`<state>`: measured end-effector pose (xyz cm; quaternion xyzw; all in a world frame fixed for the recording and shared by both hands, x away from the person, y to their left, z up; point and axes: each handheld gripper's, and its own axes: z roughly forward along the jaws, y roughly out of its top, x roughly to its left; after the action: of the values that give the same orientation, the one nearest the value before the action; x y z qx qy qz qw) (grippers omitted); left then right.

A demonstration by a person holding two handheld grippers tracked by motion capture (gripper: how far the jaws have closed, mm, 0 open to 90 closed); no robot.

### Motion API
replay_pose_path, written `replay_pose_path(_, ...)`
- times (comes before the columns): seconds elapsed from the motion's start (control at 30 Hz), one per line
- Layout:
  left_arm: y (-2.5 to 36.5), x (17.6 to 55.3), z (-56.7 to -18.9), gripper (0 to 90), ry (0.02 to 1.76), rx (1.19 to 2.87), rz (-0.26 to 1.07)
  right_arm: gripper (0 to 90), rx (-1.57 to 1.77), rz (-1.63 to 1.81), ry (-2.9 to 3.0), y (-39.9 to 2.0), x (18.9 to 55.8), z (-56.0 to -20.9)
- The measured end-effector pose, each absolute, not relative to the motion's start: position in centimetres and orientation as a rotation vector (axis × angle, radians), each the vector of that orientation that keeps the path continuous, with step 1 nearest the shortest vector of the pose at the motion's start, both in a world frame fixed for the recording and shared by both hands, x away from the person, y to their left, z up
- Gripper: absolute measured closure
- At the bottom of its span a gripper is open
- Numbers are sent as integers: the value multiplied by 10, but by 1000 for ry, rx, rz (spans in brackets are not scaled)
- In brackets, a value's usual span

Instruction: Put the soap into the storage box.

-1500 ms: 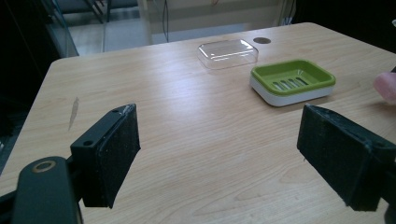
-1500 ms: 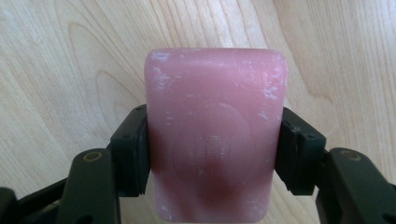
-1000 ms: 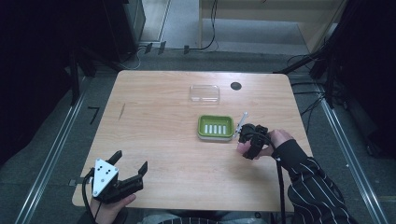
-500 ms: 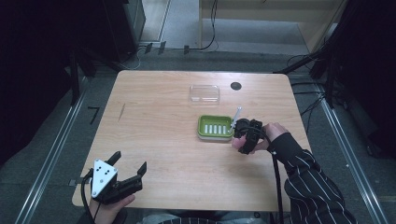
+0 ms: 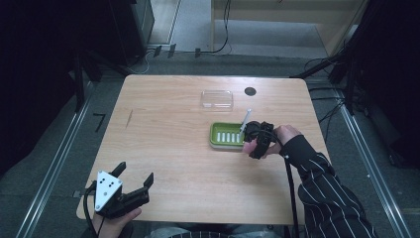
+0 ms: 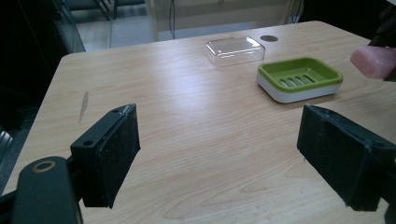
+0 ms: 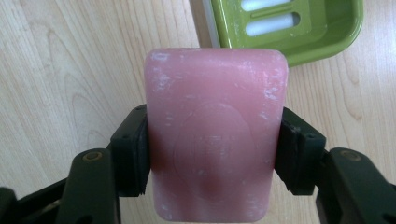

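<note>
Between right gripper (image 7: 212, 149) fingers, pink soap (image 7: 215, 135), green dish (image 7: 299, 28) cropped behind

I'm in a lab/test room: 1 bare wooden table (image 5: 163, 124) on grey floor, metal floor rails (image 5: 54, 163), loose cables (image 5: 225, 29), dark equipment racks (image 5: 124, 25) round it.

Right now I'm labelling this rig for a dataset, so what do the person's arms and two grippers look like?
Both grippers are black with two flat, blocky jaws. The left gripper carries a grey three-cornered plate with small dark dots on top. A black cable trails from the right gripper along the forearm. The right arm wears a dark sleeve with thin white stripes.
</note>
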<state>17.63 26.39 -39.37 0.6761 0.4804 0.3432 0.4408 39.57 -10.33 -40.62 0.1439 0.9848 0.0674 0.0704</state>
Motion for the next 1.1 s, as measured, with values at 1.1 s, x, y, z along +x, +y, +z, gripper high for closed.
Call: replay_pose_path(1.1, 269, 169, -393, 136, 1217, 1668, 870, 391, 318, 213, 2967, -76, 417, -396)
